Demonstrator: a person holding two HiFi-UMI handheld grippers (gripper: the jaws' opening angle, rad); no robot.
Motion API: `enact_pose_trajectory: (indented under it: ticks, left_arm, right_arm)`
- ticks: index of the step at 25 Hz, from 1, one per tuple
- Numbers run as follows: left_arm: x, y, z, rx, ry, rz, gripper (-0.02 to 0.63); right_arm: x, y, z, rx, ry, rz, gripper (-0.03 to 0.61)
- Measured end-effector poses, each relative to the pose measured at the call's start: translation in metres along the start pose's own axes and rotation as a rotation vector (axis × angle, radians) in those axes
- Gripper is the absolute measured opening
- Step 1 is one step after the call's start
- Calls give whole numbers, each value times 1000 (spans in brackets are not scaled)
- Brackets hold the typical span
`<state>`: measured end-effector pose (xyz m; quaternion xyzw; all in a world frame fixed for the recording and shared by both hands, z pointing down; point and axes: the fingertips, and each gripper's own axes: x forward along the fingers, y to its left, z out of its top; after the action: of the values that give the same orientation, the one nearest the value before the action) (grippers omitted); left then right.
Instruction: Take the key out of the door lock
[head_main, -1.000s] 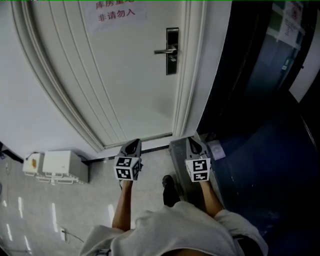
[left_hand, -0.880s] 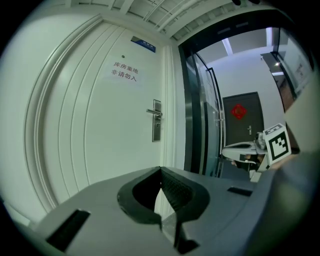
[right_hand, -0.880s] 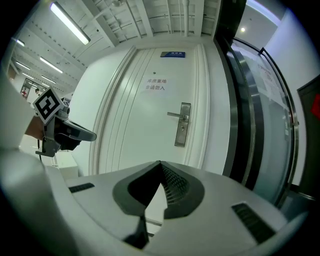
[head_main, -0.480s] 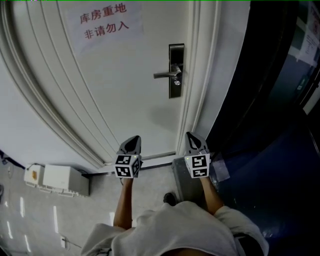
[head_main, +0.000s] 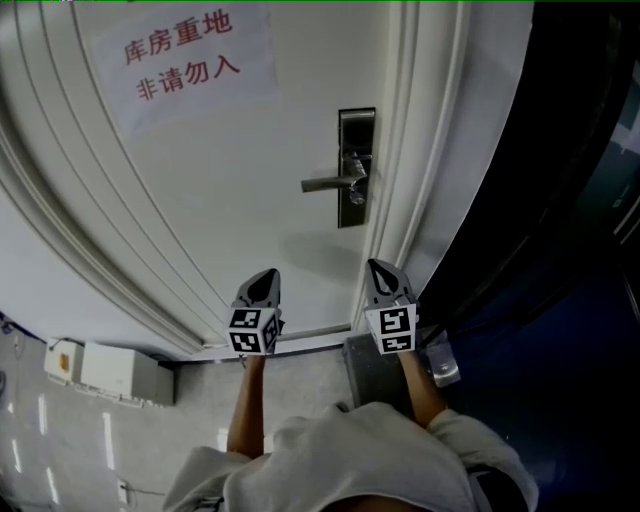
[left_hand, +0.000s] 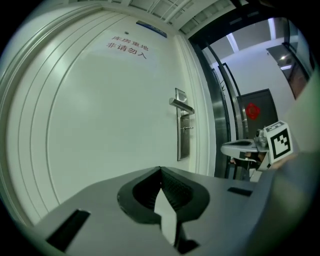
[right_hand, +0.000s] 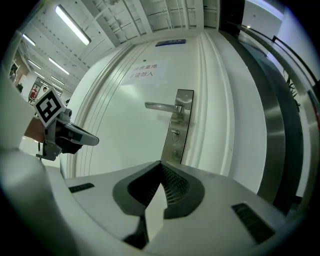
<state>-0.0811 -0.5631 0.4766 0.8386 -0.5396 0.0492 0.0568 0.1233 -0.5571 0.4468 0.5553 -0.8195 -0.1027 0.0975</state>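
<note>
Right hand-held gripper (right_hand: 160, 163) faces the key (right_hand: 174, 133), apparently well apart.

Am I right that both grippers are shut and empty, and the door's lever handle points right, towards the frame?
Not quite: the lever handle points left, away from the door frame, as the head view shows. The left gripper and right gripper are indeed shut and empty.

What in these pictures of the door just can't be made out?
Key: only a tiny stub on the lock plate in the right gripper view; too small for detail.
Paper notice: its top is cut off by the head view's upper edge.
Person's feet: hidden under their torso, head view.
</note>
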Motion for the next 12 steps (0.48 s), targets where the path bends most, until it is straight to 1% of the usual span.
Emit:
enact_pose_trajectory:
  ticks: [3,8,12]
  left_arm:
    - [15,11,-3,1,10,8,18]
    - [32,24,-18,-19,50,7,18]
    - [44,31,-14,-17,53,-10,18]
  right_arm:
    - [19,-3,-10,7,15,7,23]
    - [39,-3,-25,15,51,19,23]
    - [50,-4,-26,4,64,10,23]
